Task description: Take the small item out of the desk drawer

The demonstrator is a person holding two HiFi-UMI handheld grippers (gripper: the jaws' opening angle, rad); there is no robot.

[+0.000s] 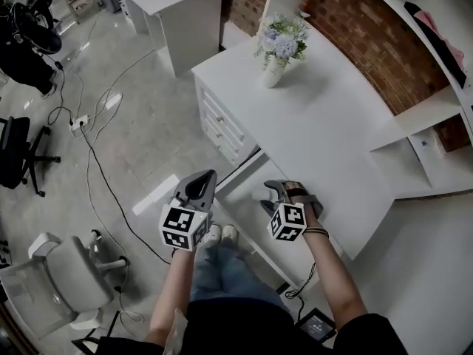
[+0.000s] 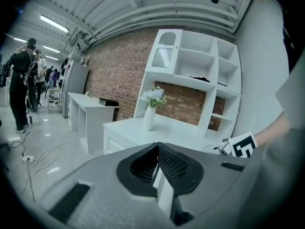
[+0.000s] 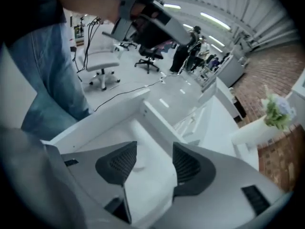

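Drawer (image 3: 105, 116) is hanging open under my spread right tongs (image 3: 155, 145), left tongs (image 2: 157, 147) idling pressed together; I'm thinking drop straight, centred.

Open-plan office/lab w/ white desks (image 1: 318, 117), swivel chairs (image 1: 70, 276), floor cables (image 1: 90, 156), brick wall (image 1: 347, 21).

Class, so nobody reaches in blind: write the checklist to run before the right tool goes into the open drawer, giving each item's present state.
1. Drawer pulled open: ok.
2. Right tool jaws apart, above the drawer: ok.
3. Small item seen and lined up between the jaws: cannot tell; only a faint pale shape shows.
4. Left tool shut, holding nothing: ok.
5. Flower vase far from the reach: ok.
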